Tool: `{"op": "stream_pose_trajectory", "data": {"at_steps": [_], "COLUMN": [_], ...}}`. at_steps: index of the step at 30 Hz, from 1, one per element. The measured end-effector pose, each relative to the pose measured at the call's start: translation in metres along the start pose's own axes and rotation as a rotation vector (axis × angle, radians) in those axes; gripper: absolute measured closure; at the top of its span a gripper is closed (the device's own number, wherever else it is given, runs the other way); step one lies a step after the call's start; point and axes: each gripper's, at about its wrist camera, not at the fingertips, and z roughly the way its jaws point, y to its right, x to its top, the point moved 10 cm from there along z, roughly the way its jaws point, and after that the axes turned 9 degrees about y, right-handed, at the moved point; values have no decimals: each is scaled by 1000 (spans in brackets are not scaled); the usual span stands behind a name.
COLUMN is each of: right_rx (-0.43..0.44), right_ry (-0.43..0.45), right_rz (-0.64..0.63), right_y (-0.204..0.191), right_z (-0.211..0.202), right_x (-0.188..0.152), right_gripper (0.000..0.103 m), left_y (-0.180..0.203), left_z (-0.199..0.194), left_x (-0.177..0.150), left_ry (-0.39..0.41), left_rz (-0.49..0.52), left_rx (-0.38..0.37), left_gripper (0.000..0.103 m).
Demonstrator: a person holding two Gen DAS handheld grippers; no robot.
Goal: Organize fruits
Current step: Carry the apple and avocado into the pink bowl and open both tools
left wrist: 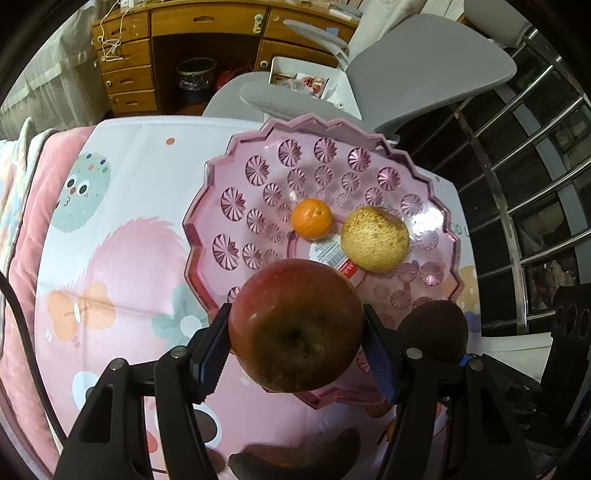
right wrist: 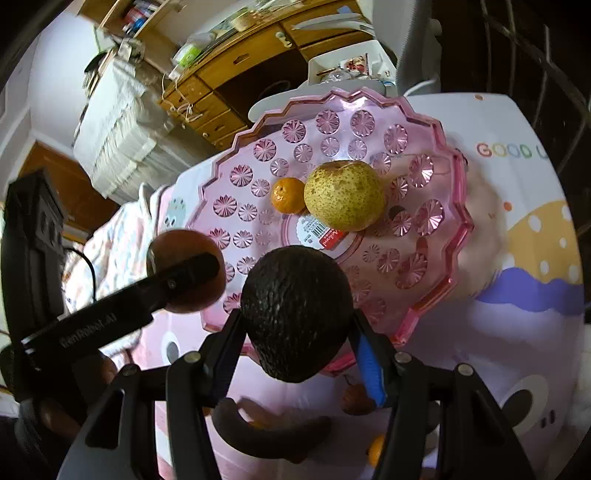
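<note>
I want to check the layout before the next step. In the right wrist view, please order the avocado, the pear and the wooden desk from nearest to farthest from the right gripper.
1. Avocado: between the fingers of the right gripper.
2. Pear: in the pink bowl, beside the small orange.
3. Wooden desk: beyond the bowl, at the top.

Soft daylight fills both fisheye views, brightest on the pale tablecloth (left wrist: 140, 155), with white glare on the right side of the pink plate (left wrist: 428, 225). Straight lines bow toward the dark, vignetted corners. Near fruit is sharp; the far desk (left wrist: 207, 22) looks softer
</note>
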Motion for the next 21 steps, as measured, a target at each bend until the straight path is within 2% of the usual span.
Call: {"op": "stream_pose_trajectory", "data": {"at_steps": [3, 5, 11, 21], "right_rx": [-7, 14, 14, 22], "right_ry": [7, 34, 56, 79], "right_rz": [-6, -4, -12, 27], "right_y": [-1, -4, -10, -9], "right_z": [-3, -10, -24, -53], "right_x": [0, 3, -2, -25], "right_gripper": [45, 45, 45, 45], "left_y": [1, 2, -2, -15], "left_z": [-10, -17, -33, -73], "left_x": [8, 13, 8, -18], "left_ry": [52, 79, 90, 103], "left_rz": [-16, -14, -31, -74], "left_rx": [-30, -33, -20, 16], "left_gripper": [22, 17, 17, 17]}}
